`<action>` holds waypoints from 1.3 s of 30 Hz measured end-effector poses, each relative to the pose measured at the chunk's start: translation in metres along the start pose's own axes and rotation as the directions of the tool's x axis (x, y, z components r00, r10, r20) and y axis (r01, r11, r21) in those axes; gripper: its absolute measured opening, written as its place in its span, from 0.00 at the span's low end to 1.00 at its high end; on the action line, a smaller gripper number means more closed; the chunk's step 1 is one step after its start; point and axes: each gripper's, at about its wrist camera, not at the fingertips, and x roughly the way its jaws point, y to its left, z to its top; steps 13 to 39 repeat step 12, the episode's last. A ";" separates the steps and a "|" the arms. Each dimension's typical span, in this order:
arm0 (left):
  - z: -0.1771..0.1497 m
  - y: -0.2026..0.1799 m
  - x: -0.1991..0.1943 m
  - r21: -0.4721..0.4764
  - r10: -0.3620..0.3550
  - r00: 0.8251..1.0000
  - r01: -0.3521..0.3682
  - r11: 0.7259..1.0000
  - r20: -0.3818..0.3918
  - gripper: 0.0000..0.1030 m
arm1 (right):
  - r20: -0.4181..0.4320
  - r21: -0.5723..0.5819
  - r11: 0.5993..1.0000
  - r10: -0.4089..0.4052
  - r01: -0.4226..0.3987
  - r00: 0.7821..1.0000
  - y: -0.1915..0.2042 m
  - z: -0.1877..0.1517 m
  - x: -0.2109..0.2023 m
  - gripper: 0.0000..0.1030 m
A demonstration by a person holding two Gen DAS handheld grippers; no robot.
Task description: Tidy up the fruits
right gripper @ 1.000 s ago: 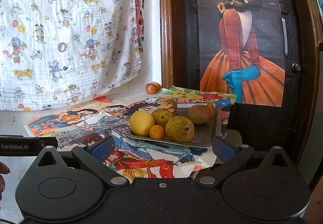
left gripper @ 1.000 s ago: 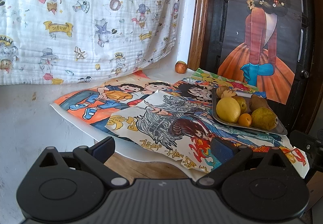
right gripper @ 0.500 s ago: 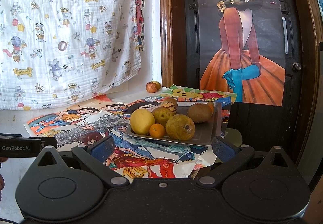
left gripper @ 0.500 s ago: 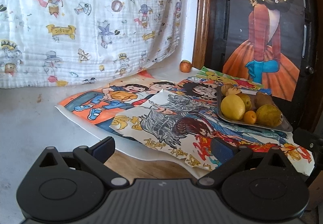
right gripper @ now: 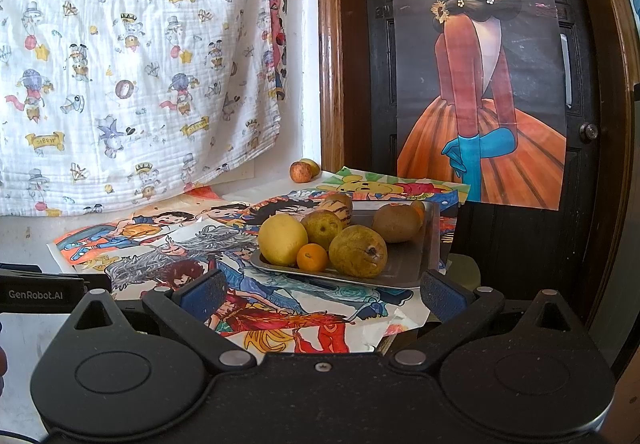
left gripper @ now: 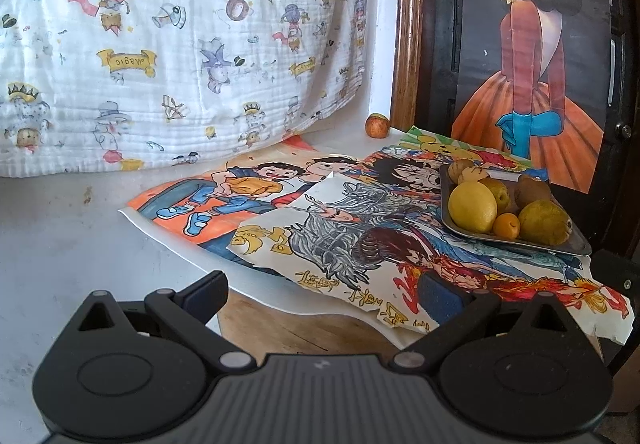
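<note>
I hold my left hand-held gripper (left gripper: 322, 290) and right hand-held gripper (right gripper: 320, 290) wide and empty above the poster-covered counter (left gripper: 60, 244). A metal tray (right gripper: 416, 256) ahead carries a lemon (right gripper: 282, 239), pears, a kiwi and a small orange (right gripper: 312, 257); two more fruits (right gripper: 301, 171) sit apart by the wall.

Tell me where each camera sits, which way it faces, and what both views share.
Left wrist: sits behind the open left gripper, low over the table, facing the drawings and wall cloth; tray at right.
Right wrist: sits behind the open right gripper, facing the tray head-on; the left gripper's body shows at left.
Shared: lemon, small orange, girl poster.
</note>
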 end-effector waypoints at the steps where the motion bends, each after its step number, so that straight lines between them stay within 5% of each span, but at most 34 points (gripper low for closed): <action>1: 0.000 0.000 0.000 0.000 0.000 1.000 0.000 1.000 0.000 1.00 | 0.000 0.000 1.000 0.000 0.000 1.000 0.000 0.000 0.000 1.00; 39: 0.000 0.000 -0.002 -0.005 -0.016 1.000 0.016 1.000 0.006 1.00 | -0.001 0.000 1.000 0.000 0.000 1.000 0.000 0.000 0.000 1.00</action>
